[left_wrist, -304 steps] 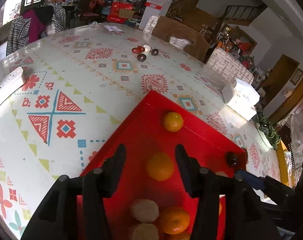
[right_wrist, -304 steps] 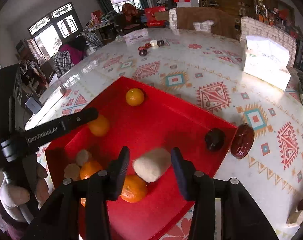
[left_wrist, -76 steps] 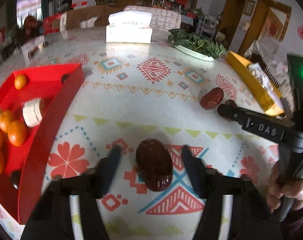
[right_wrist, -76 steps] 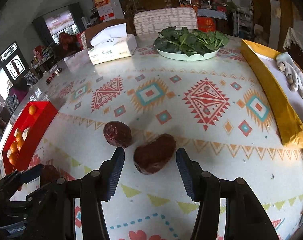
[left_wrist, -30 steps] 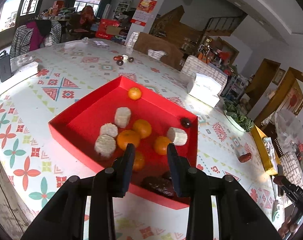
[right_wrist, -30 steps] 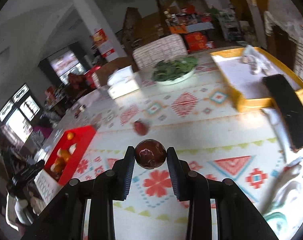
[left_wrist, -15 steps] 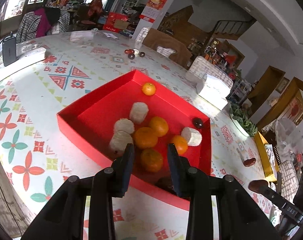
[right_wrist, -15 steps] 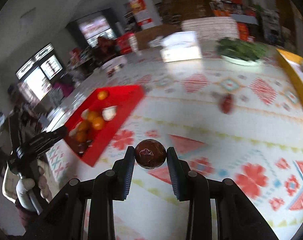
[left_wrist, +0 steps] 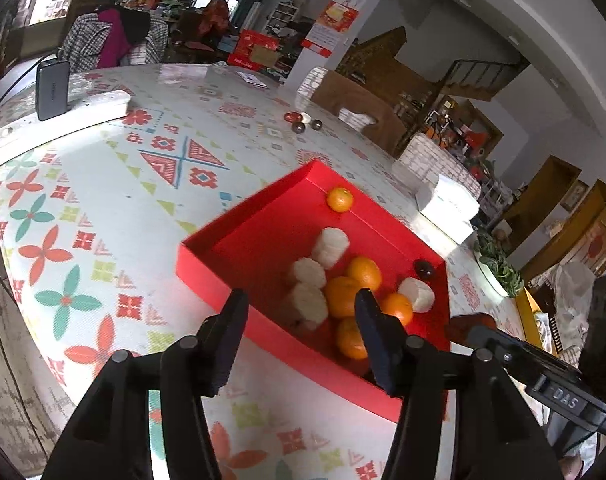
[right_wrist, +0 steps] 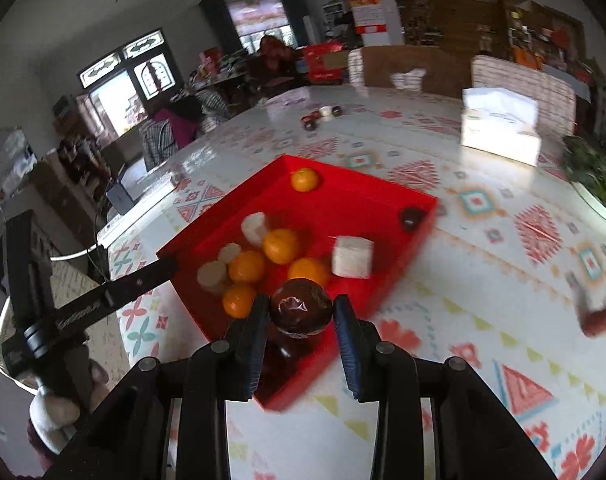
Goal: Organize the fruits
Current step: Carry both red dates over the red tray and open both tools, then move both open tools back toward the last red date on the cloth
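Endwise, date point(right_wrist: 301, 307) in R gripper point(right_wrist: 301, 314)

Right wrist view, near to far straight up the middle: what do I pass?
Dark red date in the right hand-held gripper → orange tangerine cluster in the red tray → lone tangerine → small round items.

- Left wrist camera looks down along its fingers from the near table edge, close above the red tray point(left_wrist: 223, 264).
- Right wrist camera faces the same tray point(right_wrist: 387, 280) from its opposite side.
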The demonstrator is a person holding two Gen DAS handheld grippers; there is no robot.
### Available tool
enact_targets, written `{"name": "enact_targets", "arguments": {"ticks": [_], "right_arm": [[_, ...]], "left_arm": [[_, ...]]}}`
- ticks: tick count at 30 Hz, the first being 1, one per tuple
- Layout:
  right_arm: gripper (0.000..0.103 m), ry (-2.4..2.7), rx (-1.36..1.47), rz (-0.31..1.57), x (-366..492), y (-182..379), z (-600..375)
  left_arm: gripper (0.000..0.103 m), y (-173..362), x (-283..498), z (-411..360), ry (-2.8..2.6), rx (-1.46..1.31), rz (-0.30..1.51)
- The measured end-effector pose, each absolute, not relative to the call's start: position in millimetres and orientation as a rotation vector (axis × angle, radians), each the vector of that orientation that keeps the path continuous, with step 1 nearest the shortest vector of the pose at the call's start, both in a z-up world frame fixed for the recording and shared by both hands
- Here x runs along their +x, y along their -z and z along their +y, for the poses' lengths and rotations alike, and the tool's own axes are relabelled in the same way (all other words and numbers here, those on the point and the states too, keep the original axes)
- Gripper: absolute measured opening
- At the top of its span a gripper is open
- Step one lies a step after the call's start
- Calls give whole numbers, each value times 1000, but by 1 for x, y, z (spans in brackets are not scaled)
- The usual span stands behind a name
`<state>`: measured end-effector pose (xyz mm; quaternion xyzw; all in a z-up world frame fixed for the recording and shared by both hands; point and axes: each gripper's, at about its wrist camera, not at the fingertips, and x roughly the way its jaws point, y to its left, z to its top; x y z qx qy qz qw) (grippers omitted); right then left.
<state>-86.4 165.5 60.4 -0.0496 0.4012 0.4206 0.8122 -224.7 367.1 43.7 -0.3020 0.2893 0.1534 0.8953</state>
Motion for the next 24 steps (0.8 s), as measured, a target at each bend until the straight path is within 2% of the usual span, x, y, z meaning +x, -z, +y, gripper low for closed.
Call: {"name": "enact_targets", "arguments": {"ticks": [5,7,13,24], "right_arm": [[36,-911,-129,876,-79,-51,189],[36,-906,-148,881,-78,-48,195],[38,-908,-115,893,-68,-43,203],[54,-874,1,836,-56,-70,157]], "left_arm": [[57,-37,-226,377,-333,-637,609],[62,-35,-226,380,-339,-645,609],[62,-26,-225,389,-347,-665,622],[68,-29,-228,391,-361,-667,615]]}}
